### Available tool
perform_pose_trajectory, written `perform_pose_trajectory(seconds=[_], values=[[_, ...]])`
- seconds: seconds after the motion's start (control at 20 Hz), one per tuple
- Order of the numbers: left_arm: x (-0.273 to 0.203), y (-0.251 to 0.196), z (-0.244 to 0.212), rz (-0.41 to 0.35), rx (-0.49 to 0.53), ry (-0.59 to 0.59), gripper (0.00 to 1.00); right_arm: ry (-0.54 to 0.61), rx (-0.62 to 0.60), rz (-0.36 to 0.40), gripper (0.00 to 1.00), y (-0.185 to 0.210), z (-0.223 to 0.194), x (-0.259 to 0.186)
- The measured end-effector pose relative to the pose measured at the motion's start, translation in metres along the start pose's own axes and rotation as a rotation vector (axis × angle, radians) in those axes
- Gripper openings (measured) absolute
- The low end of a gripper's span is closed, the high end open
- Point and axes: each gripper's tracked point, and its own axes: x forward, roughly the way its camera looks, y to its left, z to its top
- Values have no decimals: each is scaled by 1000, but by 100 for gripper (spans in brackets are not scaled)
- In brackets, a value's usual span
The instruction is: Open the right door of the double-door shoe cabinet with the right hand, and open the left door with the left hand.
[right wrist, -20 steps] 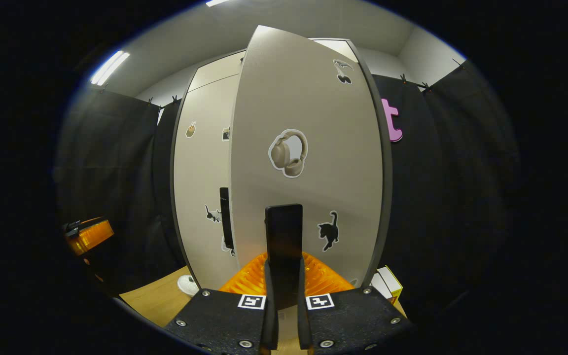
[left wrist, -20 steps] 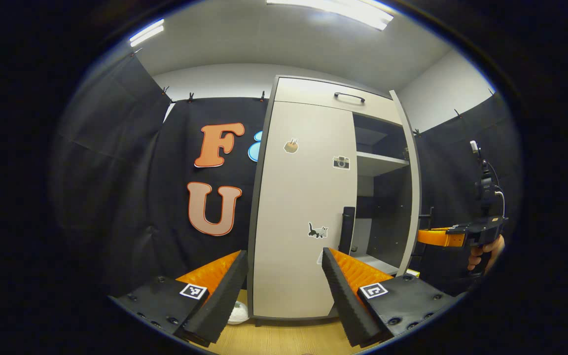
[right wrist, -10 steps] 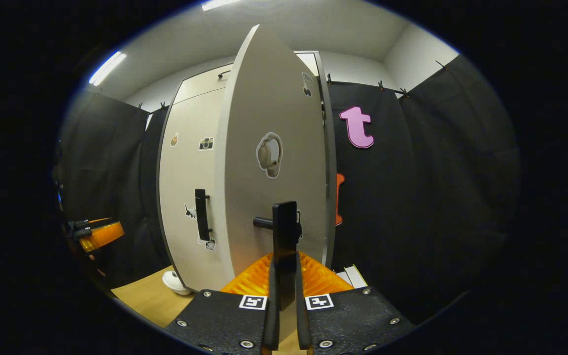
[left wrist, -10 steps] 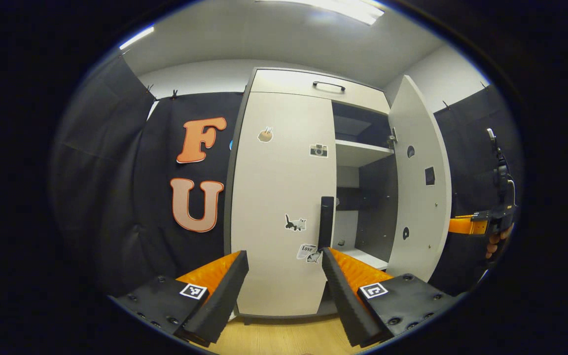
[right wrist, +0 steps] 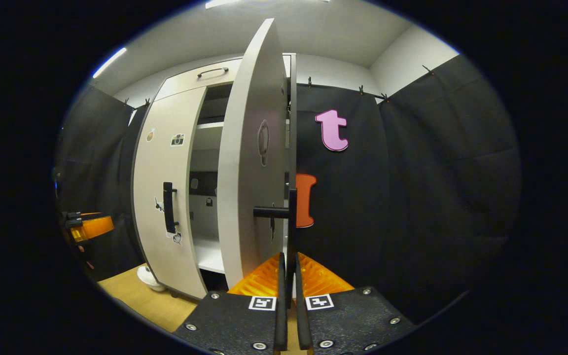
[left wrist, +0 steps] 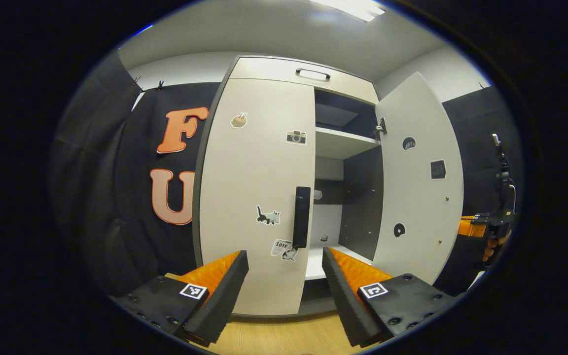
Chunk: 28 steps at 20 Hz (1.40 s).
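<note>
Cabinet [left wrist: 264, 74] as the landmark: a tall pale shoe cabinet with two doors below a top drawer front that carries a dark handle [left wrist: 312, 74]; it stands on a wooden floor [left wrist: 284, 335] against black cloth walls.

Right door [left wrist: 419, 177] stands swung wide out from the cabinet's right side, its inner face toward the left gripper view, with a few small dark stickers on it; in the right gripper view the same door [right wrist: 249, 172] is seen nearly edge-on. Right gripper [right wrist: 288, 266] has its fingers drawn close on the right door's handle [right wrist: 291, 217], a dark vertical bar standing off the door's outer face on a short post; the bar runs down between the two fingers, and they appear to press on it, though the contact itself is hard to make out.

Left door [left wrist: 259, 192] lies flat against the cabinet front, closed, with several stickers on it; its handle [left wrist: 302, 217], a dark vertical bar, sits at the door's inner edge beside the open half. Left gripper [left wrist: 284, 259] has its fingers wide apart, holding nothing, in front of the cabinet and short of the left door; the left handle stands just above the gap between them.

Inside the cabinet's open right half, a pale shelf [left wrist: 345, 143] sits high and a pale bottom board [left wrist: 321, 261] low; the back is dark.
</note>
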Motion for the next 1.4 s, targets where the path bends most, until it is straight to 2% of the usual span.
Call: perform_pose_trajectory(seconds=[0.05,0.1,0.35,0.55,0.7,0.8,1.05,1.15,1.2,1.25,1.4], values=[[3,-6,-1,-6,3,3,96,3,24,6,17,0,-1,0],[6,-11,0,-12,12,4,96,3,40,11,5,0,-1,-1],[23,-40,5,-49,14,-10,97,6,21,23,5,-6,-5,-3],[40,-54,7,-53,27,-11,96,-15,43,18,13,-13,4,-13],[52,-58,9,-50,22,-13,96,-41,74,17,32,-16,12,-17],[61,-57,11,-35,30,-13,96,-60,89,15,41,-20,17,-21],[90,-45,14,19,34,8,96,-94,88,20,54,-25,26,-28],[105,-39,17,37,54,18,96,-93,88,24,63,-25,25,-31],[113,-39,17,37,64,27,96,-90,86,25,73,-26,25,-31],[122,-38,15,36,62,42,97,-90,86,26,70,-27,25,-32],[144,-30,8,56,54,80,96,-76,91,39,75,-25,21,-34]])
